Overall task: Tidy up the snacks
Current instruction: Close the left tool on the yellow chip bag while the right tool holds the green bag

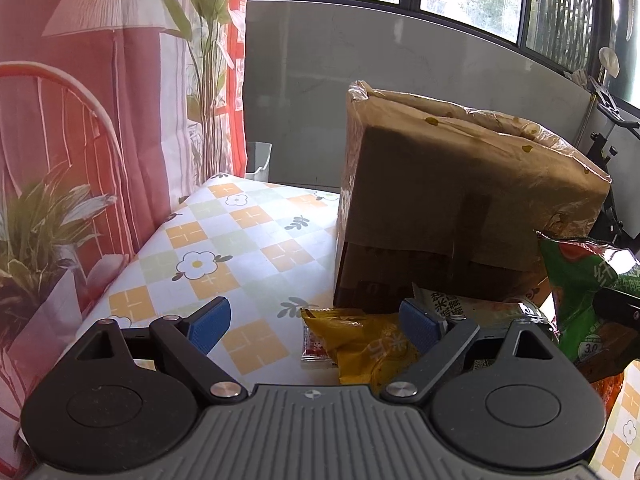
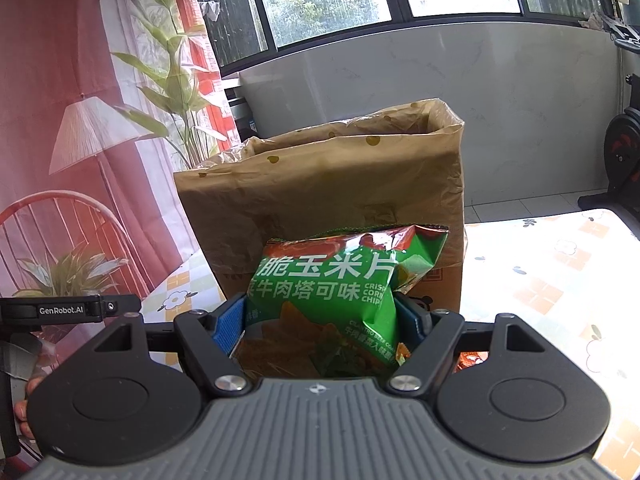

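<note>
Left tongs (image 1: 316, 322), right tongs (image 2: 326, 320): black linkage arms, blue pads, silver screws, grey ribbed base.

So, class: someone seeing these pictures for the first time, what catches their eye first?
Probably the green corn chip bag, clamped upright in the right tool at the middle. Behind it towers a brown box lined with plastic. A yellow snack packet lies on the checked tablecloth, before the open left tool.

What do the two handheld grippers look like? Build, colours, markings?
Both match: the left gripper and right gripper have grey ribbed bodies, black round-lobed linkage arms with silver pivot pins, and blue ribbed pads on the jaws. White "GenRobot.AI" lettering marks the left unit's black side.
</note>
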`<state>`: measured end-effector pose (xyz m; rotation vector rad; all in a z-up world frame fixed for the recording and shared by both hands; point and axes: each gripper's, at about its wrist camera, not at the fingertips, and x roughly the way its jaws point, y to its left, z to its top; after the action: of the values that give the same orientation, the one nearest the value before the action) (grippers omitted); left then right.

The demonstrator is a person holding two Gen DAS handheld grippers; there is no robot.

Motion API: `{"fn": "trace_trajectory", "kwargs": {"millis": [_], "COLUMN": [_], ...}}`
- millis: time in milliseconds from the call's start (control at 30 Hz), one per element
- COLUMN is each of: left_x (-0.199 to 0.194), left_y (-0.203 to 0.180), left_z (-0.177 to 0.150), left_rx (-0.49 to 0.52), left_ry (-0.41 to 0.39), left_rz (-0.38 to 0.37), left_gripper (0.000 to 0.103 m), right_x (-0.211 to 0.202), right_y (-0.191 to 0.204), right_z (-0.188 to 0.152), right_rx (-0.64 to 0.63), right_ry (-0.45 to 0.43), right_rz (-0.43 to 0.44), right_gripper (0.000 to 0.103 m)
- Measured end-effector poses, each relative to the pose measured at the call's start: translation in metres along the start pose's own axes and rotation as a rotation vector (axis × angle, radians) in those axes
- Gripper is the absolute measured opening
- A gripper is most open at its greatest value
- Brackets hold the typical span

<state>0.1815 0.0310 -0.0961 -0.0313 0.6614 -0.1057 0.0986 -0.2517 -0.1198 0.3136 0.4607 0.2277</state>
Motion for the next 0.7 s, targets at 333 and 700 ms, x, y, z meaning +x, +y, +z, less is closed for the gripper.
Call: {"fn": "trace_trajectory", "kwargs": {"millis": [333,700], "left_x": [0.068,0.108], "left_y": [-0.006,0.006], "left_z": [-0.023,-0.039], "left_rx": [-0.118,-0.275], "left_ry": [0.143,0.196], "left_rz": [-0.122,-0.241], "left_gripper": [0.090,0.095], "right_x": [0.009,0.013], "right_y": [-0.002,-0.007], "right_z": [0.001,0.005], "right_rx": [-0.047,-0.030], "right_ry": [0.019,0.032], "right_rz": [-0.004,-0.022], "right_gripper": [0.077,0.077]}}
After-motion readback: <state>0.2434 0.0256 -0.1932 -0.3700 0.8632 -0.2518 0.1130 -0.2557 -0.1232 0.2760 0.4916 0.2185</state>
